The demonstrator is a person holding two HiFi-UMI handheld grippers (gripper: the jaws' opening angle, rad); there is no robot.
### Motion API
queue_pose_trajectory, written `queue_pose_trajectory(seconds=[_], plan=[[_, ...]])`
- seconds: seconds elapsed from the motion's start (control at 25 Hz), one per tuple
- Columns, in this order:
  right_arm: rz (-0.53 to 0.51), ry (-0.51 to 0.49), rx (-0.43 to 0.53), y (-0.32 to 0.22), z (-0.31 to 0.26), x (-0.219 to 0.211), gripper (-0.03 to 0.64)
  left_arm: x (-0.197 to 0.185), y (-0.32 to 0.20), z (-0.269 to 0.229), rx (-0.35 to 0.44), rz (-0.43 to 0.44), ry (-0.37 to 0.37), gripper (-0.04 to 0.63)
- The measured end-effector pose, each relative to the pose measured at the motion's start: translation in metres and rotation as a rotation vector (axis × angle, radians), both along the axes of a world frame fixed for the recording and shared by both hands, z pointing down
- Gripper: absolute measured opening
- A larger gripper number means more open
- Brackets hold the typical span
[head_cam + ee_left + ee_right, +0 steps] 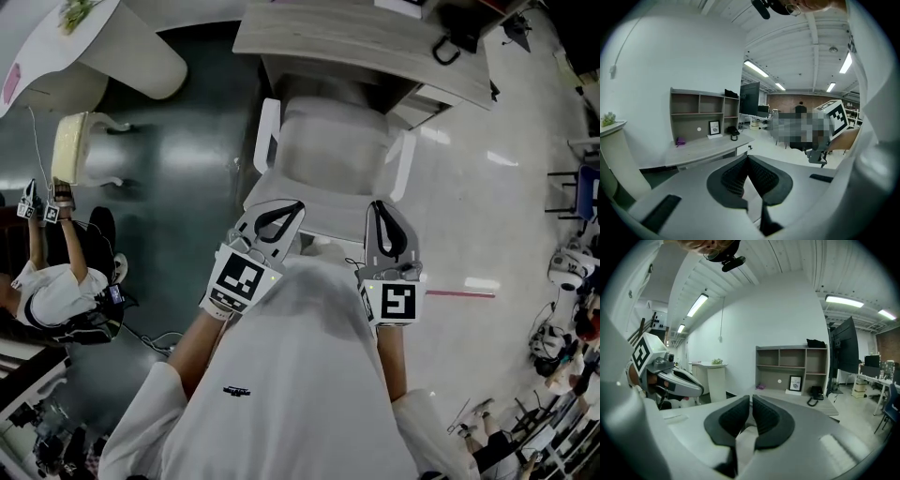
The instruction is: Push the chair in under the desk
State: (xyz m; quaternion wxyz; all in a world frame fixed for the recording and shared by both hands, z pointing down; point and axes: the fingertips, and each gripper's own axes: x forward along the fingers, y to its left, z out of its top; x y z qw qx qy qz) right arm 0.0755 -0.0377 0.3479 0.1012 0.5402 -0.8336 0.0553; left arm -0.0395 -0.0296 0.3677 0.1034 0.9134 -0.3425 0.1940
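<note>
Left tongs (279, 217) and right tongs (386, 221) were pinched closed, empty — chair (333, 155) just ahead of both, tabletop (356, 42) beyond.

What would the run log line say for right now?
left hand-held gripper: shut, empty | right hand-held gripper: shut, empty | both: at back of white office chair | office chair: out in front of desk

White chair (333, 155) at a pale grey wood-grain desk (347, 42). Left gripper (292, 208) and right gripper (379, 208): grey, black pads, black-and-white square markers. Dark glossy floor (187, 169) at left.
</note>
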Motion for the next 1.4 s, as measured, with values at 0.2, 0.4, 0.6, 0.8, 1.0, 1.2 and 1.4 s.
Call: queue_pose_trajectory(seconds=[0.2, 0.4, 0.6, 0.8, 1.0, 1.2, 1.4], plan=[[-0.091, 0.054, -0.064, 0.007, 0.015, -0.016, 0.092, 0.005, 0.008, 0.023, -0.063, 0.066, -0.045, 0.008], [-0.148, 0.054, -0.132, 0.016, 0.033, -0.028, 0.098, 0.009, 0.021, 0.044, -0.112, 0.123, -0.084, 0.008], [-0.189, 0.026, -0.207, 0.026, 0.060, -0.034, 0.146, 0.006, 0.031, 0.063, -0.146, 0.146, -0.108, 0.008], [-0.230, -0.008, -0.291, 0.041, 0.083, -0.032, 0.194, 0.009, 0.037, 0.074, -0.165, 0.190, -0.130, 0.056], [-0.323, 0.055, -0.359, 0.057, 0.106, -0.040, 0.219, 0.014, 0.054, 0.099, -0.197, 0.329, -0.228, 0.168], [-0.403, 0.148, -0.434, 0.072, 0.137, -0.048, 0.218, 0.011, 0.068, 0.133, -0.238, 0.444, -0.367, 0.178], [-0.434, 0.220, -0.476, 0.082, 0.159, -0.047, 0.218, 0.013, 0.072, 0.152, -0.224, 0.482, -0.447, 0.178]])
